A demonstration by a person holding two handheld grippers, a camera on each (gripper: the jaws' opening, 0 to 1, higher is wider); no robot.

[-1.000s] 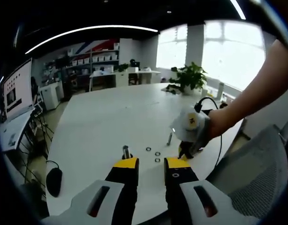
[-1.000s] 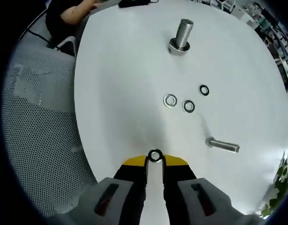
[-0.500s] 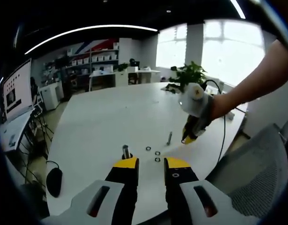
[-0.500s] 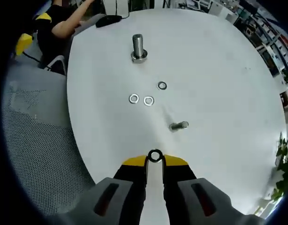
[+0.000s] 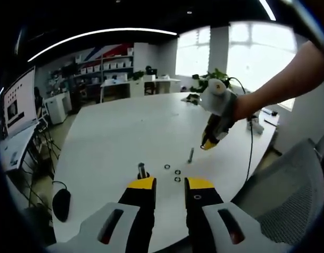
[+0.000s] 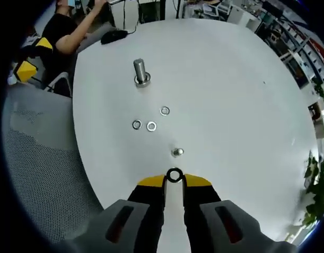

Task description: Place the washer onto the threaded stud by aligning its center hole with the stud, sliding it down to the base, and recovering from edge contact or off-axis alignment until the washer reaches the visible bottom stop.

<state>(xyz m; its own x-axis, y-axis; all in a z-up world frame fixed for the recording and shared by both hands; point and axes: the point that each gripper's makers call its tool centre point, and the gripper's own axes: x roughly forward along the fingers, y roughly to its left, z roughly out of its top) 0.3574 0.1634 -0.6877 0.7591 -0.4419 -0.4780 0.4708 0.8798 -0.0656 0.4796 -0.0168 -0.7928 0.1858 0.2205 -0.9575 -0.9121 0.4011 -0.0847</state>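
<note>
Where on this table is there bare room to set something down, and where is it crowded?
Bare: the wide table stretch beyond the loose washers, toward the plant. Crowded: the near edge, where the upright stud, three washers and a lying bolt cluster.

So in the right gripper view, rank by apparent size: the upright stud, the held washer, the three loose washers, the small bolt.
1. Upright stud
2. Held washer, though it is nearest the camera
3. Three loose washers and the small bolt: too alike to rank; the bolt looks foreshortened.
</note>
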